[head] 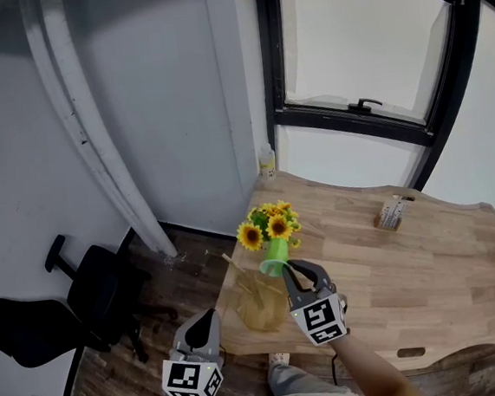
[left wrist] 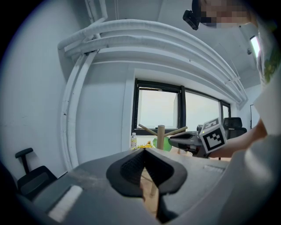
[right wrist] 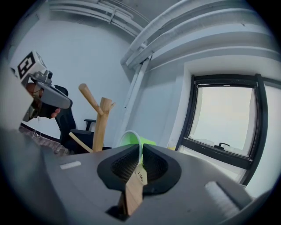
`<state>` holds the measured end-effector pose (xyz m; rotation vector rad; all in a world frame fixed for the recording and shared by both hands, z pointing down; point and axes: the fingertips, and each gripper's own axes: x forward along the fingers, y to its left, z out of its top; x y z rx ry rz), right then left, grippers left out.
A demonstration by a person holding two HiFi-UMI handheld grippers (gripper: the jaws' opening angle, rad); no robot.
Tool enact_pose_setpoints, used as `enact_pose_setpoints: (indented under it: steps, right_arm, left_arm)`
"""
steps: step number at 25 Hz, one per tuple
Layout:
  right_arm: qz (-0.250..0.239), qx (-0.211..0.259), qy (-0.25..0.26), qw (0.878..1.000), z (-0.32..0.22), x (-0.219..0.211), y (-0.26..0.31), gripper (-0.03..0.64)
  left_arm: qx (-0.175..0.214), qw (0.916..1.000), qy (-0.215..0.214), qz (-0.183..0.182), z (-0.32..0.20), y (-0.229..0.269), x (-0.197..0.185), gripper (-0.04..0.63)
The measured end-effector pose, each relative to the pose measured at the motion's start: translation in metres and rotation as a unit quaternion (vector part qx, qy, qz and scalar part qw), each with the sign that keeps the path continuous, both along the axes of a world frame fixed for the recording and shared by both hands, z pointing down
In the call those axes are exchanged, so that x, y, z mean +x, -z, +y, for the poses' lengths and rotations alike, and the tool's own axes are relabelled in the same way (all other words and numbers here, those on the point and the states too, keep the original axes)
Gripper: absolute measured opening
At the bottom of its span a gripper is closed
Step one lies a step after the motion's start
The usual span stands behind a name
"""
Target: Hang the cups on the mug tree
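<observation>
**A:** Start nearest. What is the left gripper (head: 208,317) doing?

**B:** It sits at seven o'clock in the head view, beside the near corner of the table (head: 431,297). Its pads are pressed together with nothing between them. I'd judge it idle, kept clear of the work.

**A:** And the right gripper (head: 289,269)?

**B:** Just beyond, over the table's near edge. It pinches the green cup (head: 275,255) by the rim, one pad inside the wall and one outside. A paper tag (right wrist: 139,176) hangs at the pads. No view shows me the handle.

**A:** Where is the cup relative to the mug tree (head: 259,303)?

**B:** In the air, near the tree but apart from it. In the right gripper view the trunk and an upward peg stand at ten o'clock of the cup. It is not hung yet. A rim grip probably leaves the handle free to reach a peg.

**A:** Farther out?

**B:** Sunflowers (head: 267,224) are at twelve o'clock of the cup, close behind, so a careless swing could brush them. A small bottle (head: 267,160) stands at the far corner under the window (head: 364,51). An office chair (head: 96,294) is on the floor at nine o'clock.
</observation>
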<state>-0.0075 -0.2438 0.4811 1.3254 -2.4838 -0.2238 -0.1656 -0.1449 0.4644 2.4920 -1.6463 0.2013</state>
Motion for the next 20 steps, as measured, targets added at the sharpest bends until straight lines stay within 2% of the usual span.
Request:
enact_pose_setpoints:
  steps: [7,20]
  right_arm:
    - [0.032,0.025,0.027,0.999,0.015,-0.010,-0.002,0.032]
    - [0.053,0.034,0.050,0.997,0.029,-0.018,-0.009,0.035]
  left_arm:
    - [-0.001,1.0000,-0.002,0.000,0.001,-0.001,0.003,0.005]
    - [-0.003,1.0000,-0.004,0.001,0.000,-0.003,0.006,0.005]
